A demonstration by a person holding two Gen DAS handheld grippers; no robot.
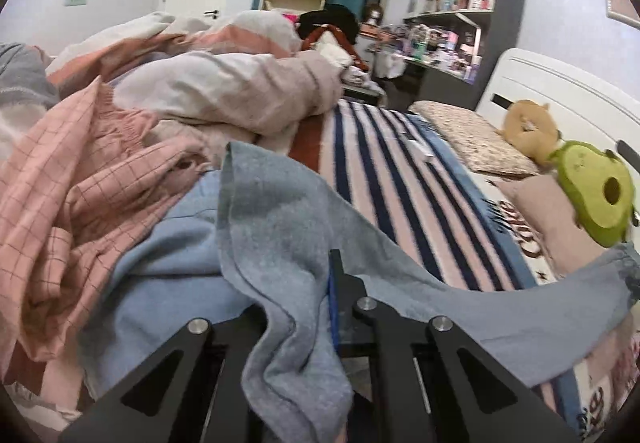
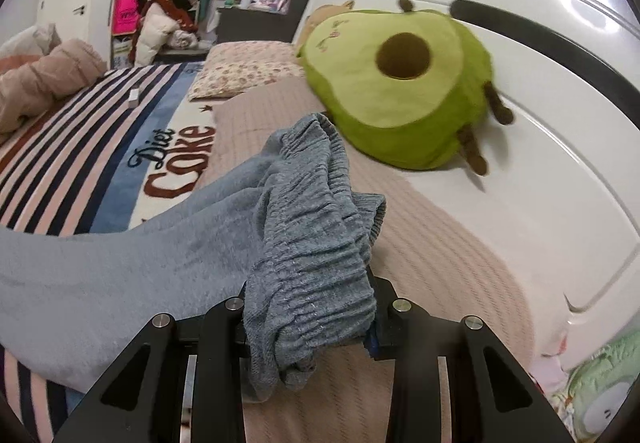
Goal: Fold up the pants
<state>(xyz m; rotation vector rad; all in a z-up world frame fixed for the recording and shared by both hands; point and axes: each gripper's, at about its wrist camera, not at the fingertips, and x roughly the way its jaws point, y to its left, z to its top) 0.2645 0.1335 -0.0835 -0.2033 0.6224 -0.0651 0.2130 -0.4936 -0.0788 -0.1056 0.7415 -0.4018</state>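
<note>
- Over the bed (image 1: 400, 179), the left hand-held gripper (image 1: 316, 307) reaches forward and low, its black fingers pinched on a fold of the grey-blue pants (image 1: 280, 227).
- The right hand-held gripper (image 2: 308, 323) points toward the white headboard (image 2: 520, 91), clamped on the gathered, ribbed elastic waistband (image 2: 316, 211).
- The pants are soft fleecy knit, slung between both grippers above the striped blanket (image 2: 80, 147).
- A pink checked garment (image 1: 68, 179) lies crumpled at the left.
- A plump green avocado plush (image 2: 404, 83) leans on the headboard.
</note>
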